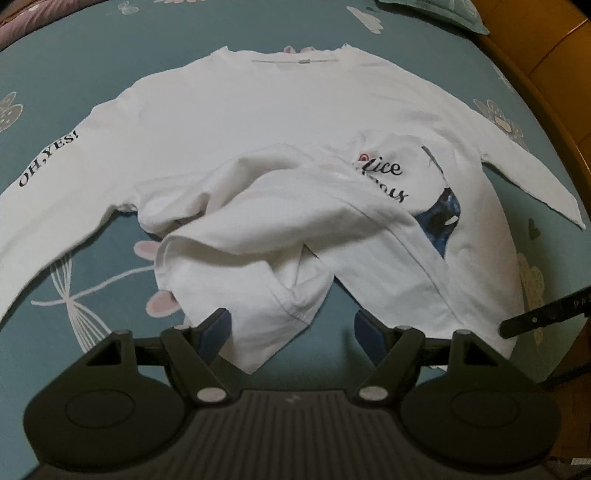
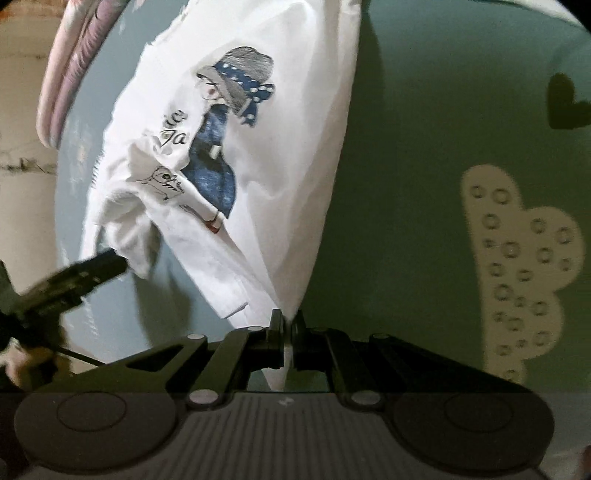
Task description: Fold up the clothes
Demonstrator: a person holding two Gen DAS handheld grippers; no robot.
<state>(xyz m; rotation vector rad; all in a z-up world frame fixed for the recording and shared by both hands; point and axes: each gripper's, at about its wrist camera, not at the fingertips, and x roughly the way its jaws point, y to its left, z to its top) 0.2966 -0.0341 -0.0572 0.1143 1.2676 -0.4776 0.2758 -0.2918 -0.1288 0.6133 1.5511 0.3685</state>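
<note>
A white long-sleeved shirt [image 1: 258, 122] lies on the teal bedsheet, sleeves spread, its lower part crumpled and flipped up so the blue printed figure shows. My left gripper [image 1: 291, 325] is open, its jaws on either side of the crumpled hem nearest me. My right gripper [image 2: 287, 325] is shut on the shirt's hem [image 2: 291, 258] and holds it lifted, with the printed figure [image 2: 225, 133] in view. The right gripper's finger [image 1: 543, 315] shows at the right edge of the left wrist view. The left gripper [image 2: 85, 273] shows at the left of the right wrist view.
The teal bedsheet [image 1: 44, 88] has white and pink flower prints. A pillow [image 1: 436, 11] lies at the far right corner. A wooden bed frame [image 1: 546, 66] runs along the right. A pink quilt [image 2: 74, 59] lies at the far left.
</note>
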